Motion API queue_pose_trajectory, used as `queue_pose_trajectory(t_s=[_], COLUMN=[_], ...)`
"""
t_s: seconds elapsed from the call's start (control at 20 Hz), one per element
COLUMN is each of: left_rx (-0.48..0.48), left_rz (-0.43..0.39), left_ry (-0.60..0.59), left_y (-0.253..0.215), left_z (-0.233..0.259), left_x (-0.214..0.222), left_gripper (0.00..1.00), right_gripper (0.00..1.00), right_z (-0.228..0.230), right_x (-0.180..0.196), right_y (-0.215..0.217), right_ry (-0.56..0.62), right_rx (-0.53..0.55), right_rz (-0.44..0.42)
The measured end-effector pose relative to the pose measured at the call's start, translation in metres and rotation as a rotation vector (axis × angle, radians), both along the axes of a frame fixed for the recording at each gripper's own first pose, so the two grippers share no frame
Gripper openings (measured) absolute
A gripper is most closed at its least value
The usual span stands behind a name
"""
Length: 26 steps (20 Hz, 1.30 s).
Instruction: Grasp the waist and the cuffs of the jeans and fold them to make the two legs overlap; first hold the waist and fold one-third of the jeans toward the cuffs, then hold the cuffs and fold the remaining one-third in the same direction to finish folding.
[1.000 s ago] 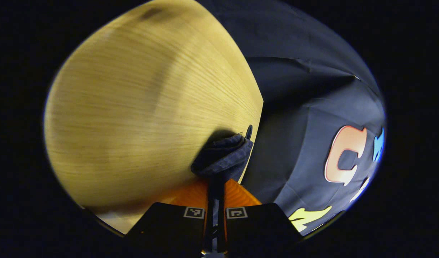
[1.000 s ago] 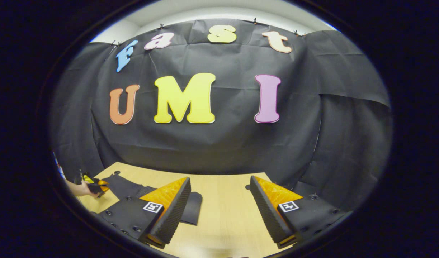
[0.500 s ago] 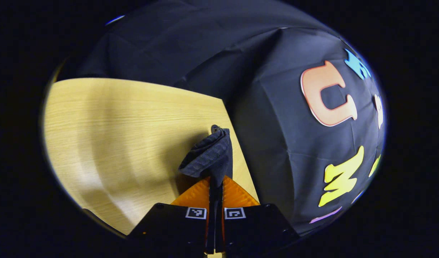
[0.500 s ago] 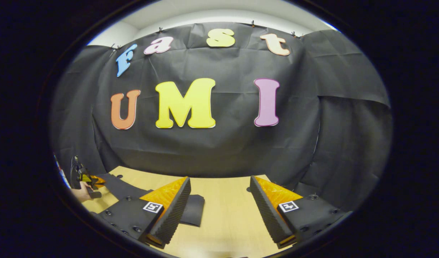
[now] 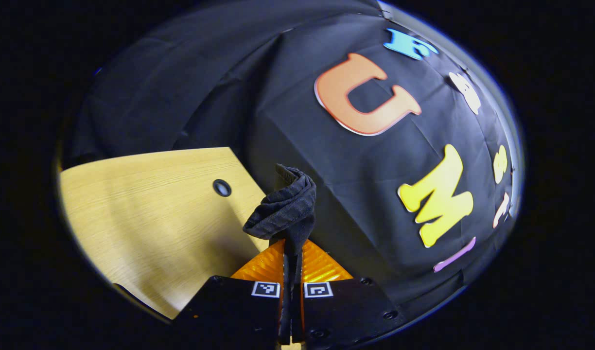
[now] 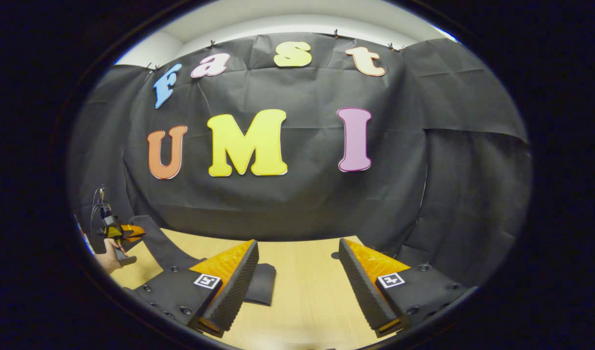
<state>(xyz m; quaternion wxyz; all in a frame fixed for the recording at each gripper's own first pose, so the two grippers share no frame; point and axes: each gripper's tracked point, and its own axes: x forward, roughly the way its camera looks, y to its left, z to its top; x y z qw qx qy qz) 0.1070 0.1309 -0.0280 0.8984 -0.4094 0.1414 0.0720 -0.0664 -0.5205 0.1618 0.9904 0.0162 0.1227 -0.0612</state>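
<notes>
In the left gripper view my left gripper (image 5: 291, 248) is shut on a bunched end of the dark jeans (image 5: 284, 210), held above the wooden table (image 5: 147, 218). In the right gripper view my right gripper (image 6: 297, 272) stands open over the table (image 6: 302, 301) with nothing between its fingers. Far to the left there, the left gripper (image 6: 125, 231) lifts one end of the jeans (image 6: 154, 238), which slope down to the table. Their other end (image 6: 262, 287) lies flat behind my right gripper's left finger (image 6: 227, 282). Whether the held end is waist or cuffs I cannot tell.
A hand (image 6: 109, 255) holds the left gripper at the left edge of the right gripper view. A round dark hole (image 5: 221, 187) sits in the table near its far edge. Another small hole (image 6: 334, 254) lies near the back right of the table.
The left gripper has risen and tilted up, lifting its end of the jeans off the table. The right gripper has stayed open and nearly still.
</notes>
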Motion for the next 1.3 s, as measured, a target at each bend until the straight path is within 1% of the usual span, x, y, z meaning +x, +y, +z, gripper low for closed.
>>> queue_pose_trajectory(t_s=[0.1,0.2,0.35,0.4,0.55,0.6,0.7,0.8,0.95,1.05,1.15,1.3], left_rx=[0.052,0.100,0.163,0.173,0.161,0.170,0.203,0.226,0.310,0.376,0.465,0.606], left_rz=[-0.052,-0.103,-0.187,-0.210,-0.279,-0.299,-0.341,-0.400,-0.492,-0.540,-0.581,-0.681], left_ry=[-0.021,-0.053,-0.078,-0.085,-0.093,-0.094,-0.096,-0.098,-0.091,-0.091,-0.088,-0.073], left_y=[-0.022,-0.045,-0.079,-0.089,-0.118,-0.127,-0.145,-0.168,-0.200,-0.223,-0.243,-0.277], left_z=[0.016,0.029,0.038,0.040,0.045,0.047,0.047,0.045,0.033,0.025,0.011,-0.020], left_x=[0.000,0.004,0.006,0.007,0.007,0.006,0.007,0.004,-0.001,-0.003,-0.004,-0.011], left_gripper=[0.04,0.04,0.04,0.04,0.04,0.04,0.04,0.04,0.04,0.04,0.04,0.04], right_gripper=[1.00,0.99,0.99,1.00,0.99,1.00,0.99,0.99,1.00,0.99,0.99,1.00], right_z=[0.000,0.000,-0.002,-0.002,-0.006,-0.007,-0.007,-0.010,-0.017,-0.017,-0.016,-0.012], right_x=[-0.002,-0.005,-0.010,-0.011,-0.015,-0.016,-0.017,-0.018,-0.021,-0.024,-0.028,-0.032], right_y=[-0.002,-0.004,-0.009,-0.011,-0.016,-0.018,-0.020,-0.022,-0.020,-0.021,-0.021,-0.024], right_ry=[-0.001,0.001,0.007,0.006,0.016,0.022,0.021,0.029,0.048,0.053,0.051,0.044], right_rx=[-0.004,-0.005,-0.008,-0.009,-0.008,-0.006,0.004,0.009,0.006,0.003,0.009,0.004], right_rz=[-0.005,-0.011,-0.021,-0.026,-0.040,-0.043,-0.049,-0.052,-0.047,-0.049,-0.051,-0.059])
